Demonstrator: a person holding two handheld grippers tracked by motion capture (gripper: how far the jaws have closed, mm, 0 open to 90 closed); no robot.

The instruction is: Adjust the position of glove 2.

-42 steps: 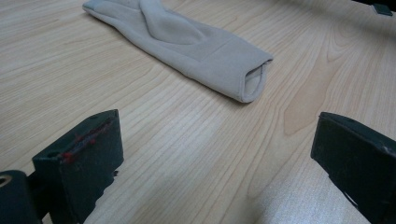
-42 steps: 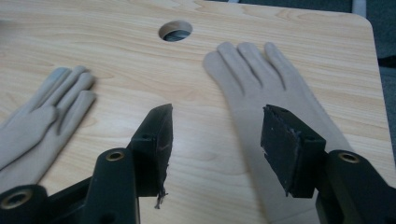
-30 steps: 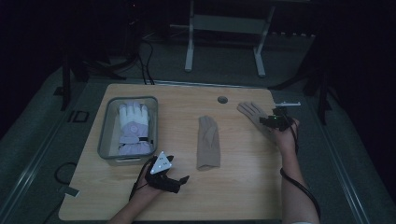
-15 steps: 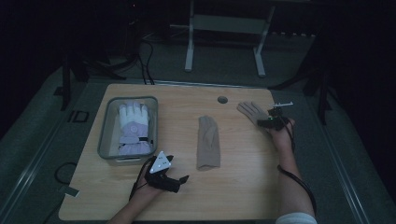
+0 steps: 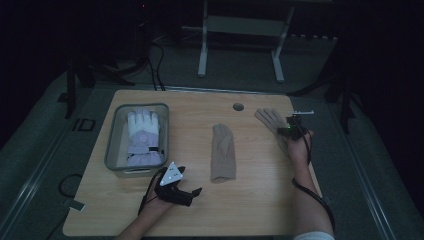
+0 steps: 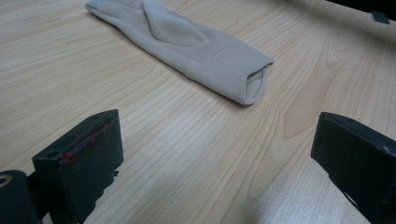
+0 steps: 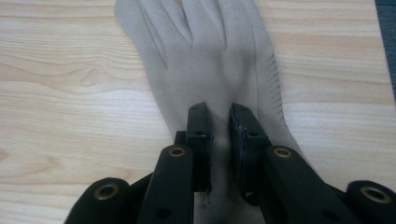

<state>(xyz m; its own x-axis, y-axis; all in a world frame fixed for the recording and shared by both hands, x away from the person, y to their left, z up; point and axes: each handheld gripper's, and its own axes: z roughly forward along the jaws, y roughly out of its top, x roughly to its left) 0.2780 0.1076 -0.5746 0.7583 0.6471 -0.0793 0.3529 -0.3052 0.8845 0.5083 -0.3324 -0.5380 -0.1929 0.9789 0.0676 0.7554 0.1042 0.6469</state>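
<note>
Dim surroundings leave a pale wooden bench (image 5: 250, 210) as the work surface. At its far right lies a flat beige fabric glove (image 7: 210, 60), fingers pointing away; the right gripper (image 7: 219, 122) has just been closing and its jaws now pinch a fold of the glove near the cuff, likely to lift it. A second beige glove (image 6: 187, 42) lies mid-bench. The left gripper (image 6: 215, 158) rests near, jaws wide apart, empty. A clear plastic bin (image 5: 113, 150) on the left holds a white padded glove (image 5: 142, 132).
</note>
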